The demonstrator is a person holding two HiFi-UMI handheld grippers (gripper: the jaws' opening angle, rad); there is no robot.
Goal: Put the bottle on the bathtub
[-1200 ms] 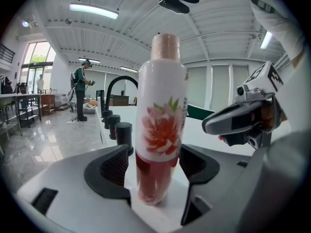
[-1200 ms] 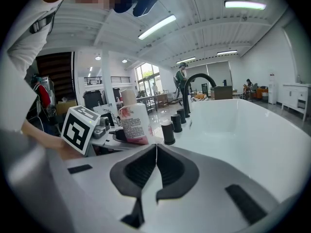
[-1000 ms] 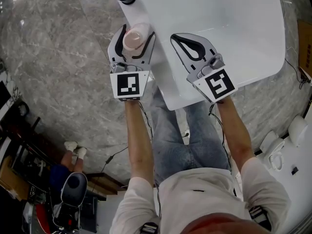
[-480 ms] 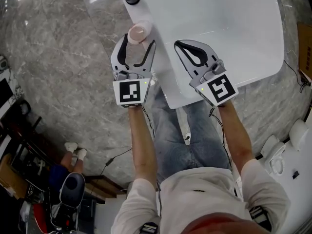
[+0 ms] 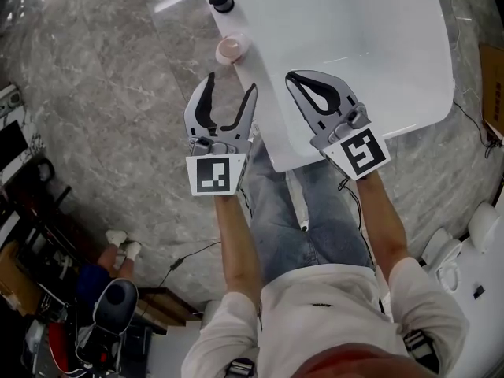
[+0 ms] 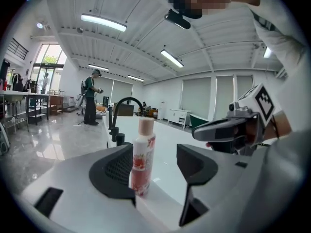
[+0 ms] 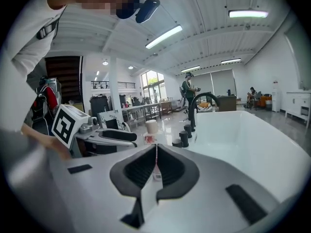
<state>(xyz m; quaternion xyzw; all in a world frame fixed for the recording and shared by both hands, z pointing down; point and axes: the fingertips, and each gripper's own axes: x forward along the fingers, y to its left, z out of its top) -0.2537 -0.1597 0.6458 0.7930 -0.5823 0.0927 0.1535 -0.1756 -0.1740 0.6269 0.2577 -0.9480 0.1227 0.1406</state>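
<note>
A pink-capped bottle (image 5: 231, 50) with a floral label stands upright on the white bathtub's rim (image 5: 264, 124), just before the black tap knobs (image 5: 223, 1). My left gripper (image 5: 231, 85) is open and sits a short way back from the bottle, touching nothing. In the left gripper view the bottle (image 6: 142, 157) stands free between and beyond the spread jaws of the left gripper (image 6: 155, 166). My right gripper (image 5: 294, 75) hovers over the tub's near end, shut and empty. In the right gripper view the bottle (image 7: 151, 130) shows beyond the closed right gripper (image 7: 156, 147).
A black arched faucet (image 7: 198, 106) rises behind the knobs. Grey marble floor (image 5: 94, 93) surrounds the tub. A white toilet (image 5: 453, 250) stands at the lower right, a cardboard box (image 5: 492, 77) at the right edge, and equipment clutter (image 5: 47, 290) at the lower left.
The left gripper opened, let go of the bottle and drew back toward the person. The bottle stays standing on the rim. The right gripper barely moved.
</note>
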